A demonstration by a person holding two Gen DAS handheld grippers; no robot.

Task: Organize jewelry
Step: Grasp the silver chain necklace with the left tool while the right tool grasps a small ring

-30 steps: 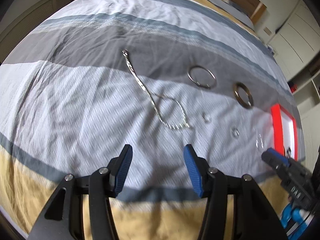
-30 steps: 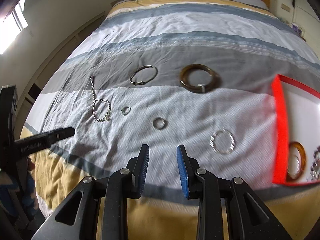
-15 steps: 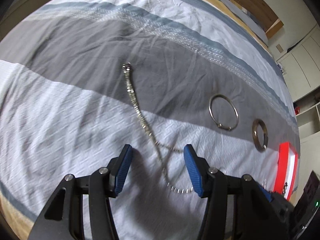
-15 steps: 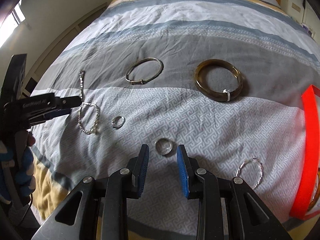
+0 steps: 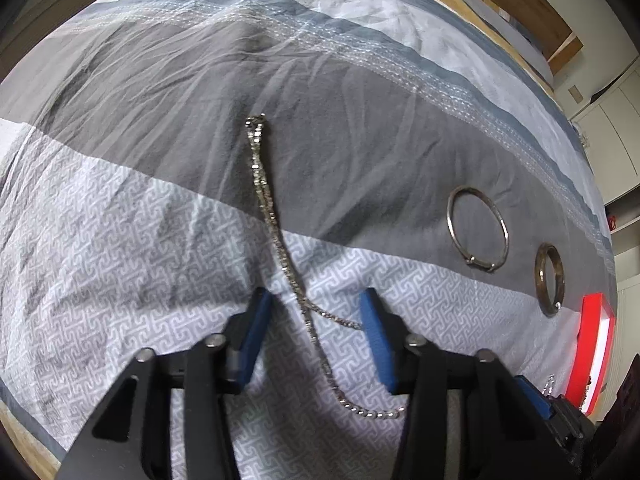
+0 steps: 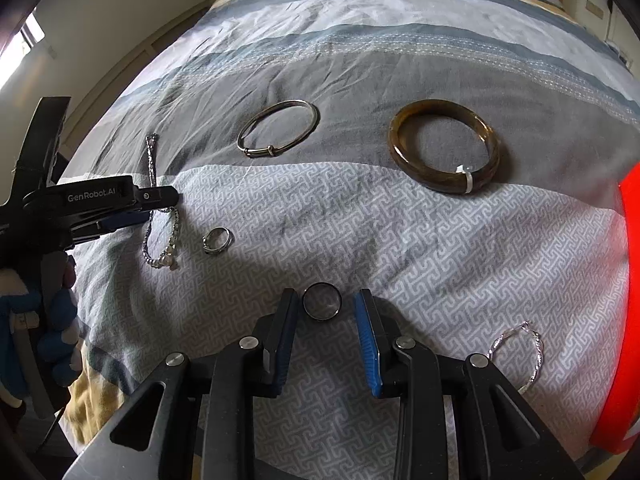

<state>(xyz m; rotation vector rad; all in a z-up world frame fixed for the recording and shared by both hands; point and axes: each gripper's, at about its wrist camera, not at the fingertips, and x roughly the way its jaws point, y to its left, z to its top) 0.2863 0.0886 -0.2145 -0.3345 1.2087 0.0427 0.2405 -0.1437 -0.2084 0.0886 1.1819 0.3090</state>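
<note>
Silver chain bracelet lies looped between open left tongs.

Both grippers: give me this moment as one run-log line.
left gripper: open, straddling silver chain bracelet | right gripper: open, flanking dark metal ring | both pieces flat on striped bedspread

Left gripper: matte black angular plastic frame with triangular cut-outs, silver round screw heads at the joints, blue ribbed pads lining the jaws. Right gripper: same construction. White "GenRobot.AI" lettering on the left unit's side. Blue-and-white gloved hand on its handle.
</note>
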